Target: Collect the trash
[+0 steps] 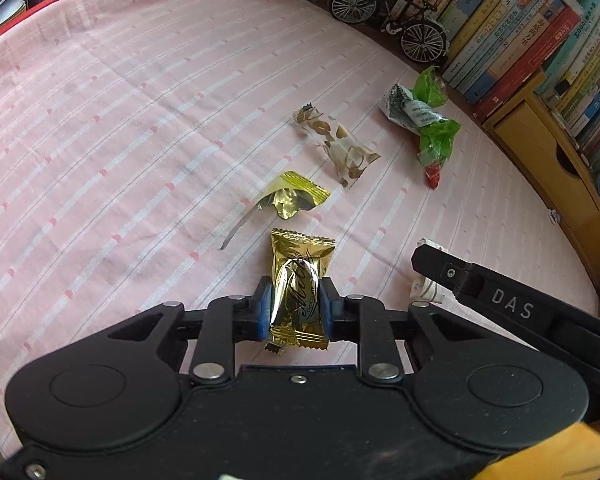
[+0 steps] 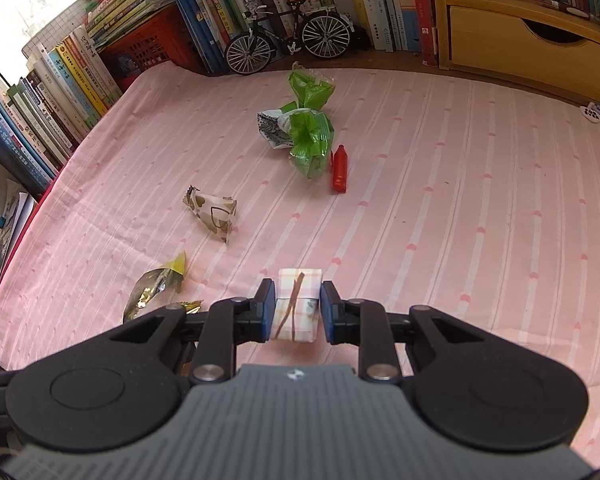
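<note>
Trash is gripped in both: gold chocolate wrapper [image 1: 298, 292] between left gripper [image 1: 296, 306] jaws, checked packet [image 2: 296, 304] between right gripper [image 2: 296, 308] jaws. Pickup judged done; carry-off to a bin, unseen, is called for next. Torn gold foil [image 1: 288, 198] lies just ahead of the left jaws.

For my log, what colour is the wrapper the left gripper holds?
Shiny gold wrapper, best in the left wrist view.

left cloth [image 1: 100, 120] open | right: wrappers [image 1: 340, 144], books [image 1: 520, 32] block

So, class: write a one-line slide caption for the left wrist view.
Left hand-held gripper clamps a gold chocolate wrapper above a pink striped cloth strewn with wrappers.
</note>
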A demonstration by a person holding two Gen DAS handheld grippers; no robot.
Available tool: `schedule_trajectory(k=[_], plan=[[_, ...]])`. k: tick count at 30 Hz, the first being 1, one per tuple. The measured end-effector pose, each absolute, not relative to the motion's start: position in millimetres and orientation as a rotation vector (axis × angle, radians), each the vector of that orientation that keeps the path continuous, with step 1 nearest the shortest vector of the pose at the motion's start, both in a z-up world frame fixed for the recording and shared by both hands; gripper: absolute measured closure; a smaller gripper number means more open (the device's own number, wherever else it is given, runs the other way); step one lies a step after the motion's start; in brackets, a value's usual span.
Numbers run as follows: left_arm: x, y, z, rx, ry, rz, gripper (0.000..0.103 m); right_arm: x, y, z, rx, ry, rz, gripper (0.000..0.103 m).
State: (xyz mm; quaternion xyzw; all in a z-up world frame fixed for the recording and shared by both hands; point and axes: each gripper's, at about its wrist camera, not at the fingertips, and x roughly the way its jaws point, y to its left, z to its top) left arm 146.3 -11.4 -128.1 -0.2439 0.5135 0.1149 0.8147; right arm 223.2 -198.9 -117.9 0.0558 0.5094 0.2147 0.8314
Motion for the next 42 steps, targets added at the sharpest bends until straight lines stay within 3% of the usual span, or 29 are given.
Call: schedule_trajectory(k=[13, 25, 34, 42], plan=[[90, -8, -91, -0.510, 1.017, 0.205, 0.083, 186, -192, -95, 0.117, 1.057, 0.469, 0.074], [-48, 36, -72, -0.531, 0.985, 0.278, 0.083, 78, -167, -76, 0.082, 1.076, 0.514, 0.074], [-170, 75, -102, -0.595, 1.079, 0.357, 0.083, -37, -131, -93, -0.055, 1.158, 0.651, 0.074], [-227, 89, -154, -0.636, 1.187, 0.397, 0.082, -108, -95, -125, -0.186, 1.230, 0.738, 0.074]])
